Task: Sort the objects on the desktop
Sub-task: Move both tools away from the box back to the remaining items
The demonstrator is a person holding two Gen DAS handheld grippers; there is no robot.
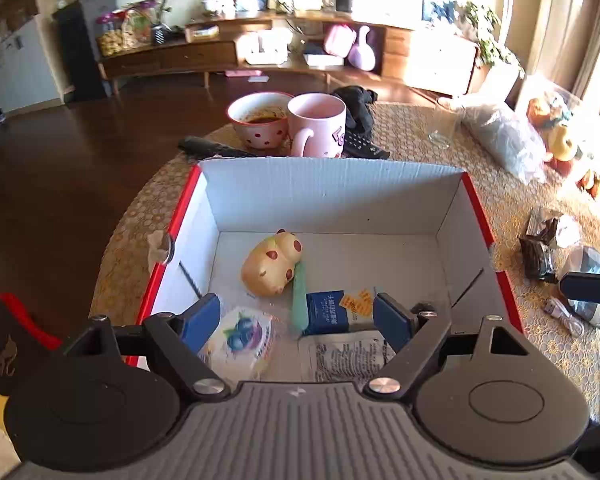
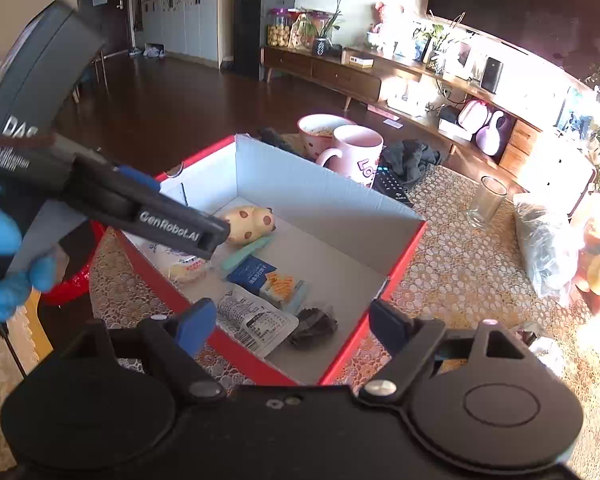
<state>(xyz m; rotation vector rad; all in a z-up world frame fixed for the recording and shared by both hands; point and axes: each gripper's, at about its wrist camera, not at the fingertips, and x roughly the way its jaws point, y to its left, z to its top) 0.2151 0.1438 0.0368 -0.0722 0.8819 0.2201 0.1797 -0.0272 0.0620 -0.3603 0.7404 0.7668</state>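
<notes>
A red cardboard box (image 1: 332, 188) with a white inside stands on the table. In it lie a yellow spotted pig toy (image 1: 270, 266), a green stick (image 1: 299, 300), a blue packet (image 1: 326, 312), a blueberry snack pack (image 1: 242, 336) and a printed sachet (image 1: 344, 354). My left gripper (image 1: 298, 322) is open and empty above the box's near end. My right gripper (image 2: 292, 324) is open and empty over the box's (image 2: 328, 196) near corner, above the sachet (image 2: 254, 322) and a dark wrapper (image 2: 314, 326). The left gripper's body (image 2: 140, 208) crosses the right wrist view.
Behind the box stand a pink mug (image 1: 318, 126), a spotted bowl (image 1: 258, 120), two remotes (image 1: 212, 147) and a black cloth (image 1: 358, 106). A glass (image 2: 486, 202), a plastic bag (image 2: 548, 248), wrappers (image 1: 540, 248) and a white cable (image 1: 566, 318) lie to the right.
</notes>
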